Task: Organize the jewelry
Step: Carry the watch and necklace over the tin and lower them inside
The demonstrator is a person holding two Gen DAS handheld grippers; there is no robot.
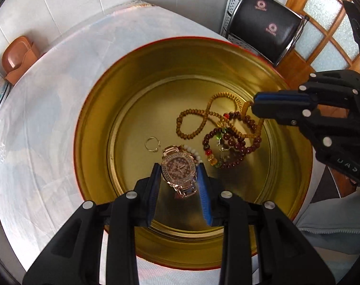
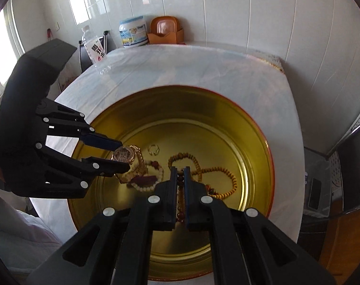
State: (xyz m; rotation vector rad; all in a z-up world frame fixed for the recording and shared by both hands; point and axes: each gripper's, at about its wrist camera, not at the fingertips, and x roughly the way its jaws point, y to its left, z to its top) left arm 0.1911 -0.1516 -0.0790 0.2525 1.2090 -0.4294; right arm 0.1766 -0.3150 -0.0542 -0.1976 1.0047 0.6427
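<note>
Both grippers hung over a round, gold-lined metal tin (image 1: 101, 109) with a red outer rim, which sat on a counter (image 1: 49, 99) covered in a pale, glossy cloth.

The left gripper (image 1: 179, 166) had its blue-padded fingers (image 1: 153, 178) part-way open and closed on the case of a rose-gold wristwatch (image 1: 178, 166) with a stone-set bezel; the pads pressed the case from either side, and the metal band hung below it. The right wrist view showed the same watch (image 2: 123, 154) held between those fingers, above the tin's floor.

The right gripper (image 2: 180, 169) had its fingers (image 2: 172, 190) almost fully together, pinching a strand of dark red-brown and amber beads (image 2: 180, 180) that ran down through the narrow gap between the pads. Whether that strand was lifted clear of the tin I could not tell.

On the tin's floor lay a long tan wooden bead string (image 1: 203, 118) looped in a figure eight, a dark maroon bead bracelet (image 1: 230, 140) with red, green and yellow glass beads, a white bead bracelet (image 1: 192, 150) just behind the watch, and a small thin gold ring (image 1: 152, 144) (open-ended, lying alone to the left).

At the counter's far edge stood an orange plastic holder (image 2: 164, 32), a white tub with a blue label (image 2: 133, 34) and a clear water bottle (image 2: 93, 45)
</note>
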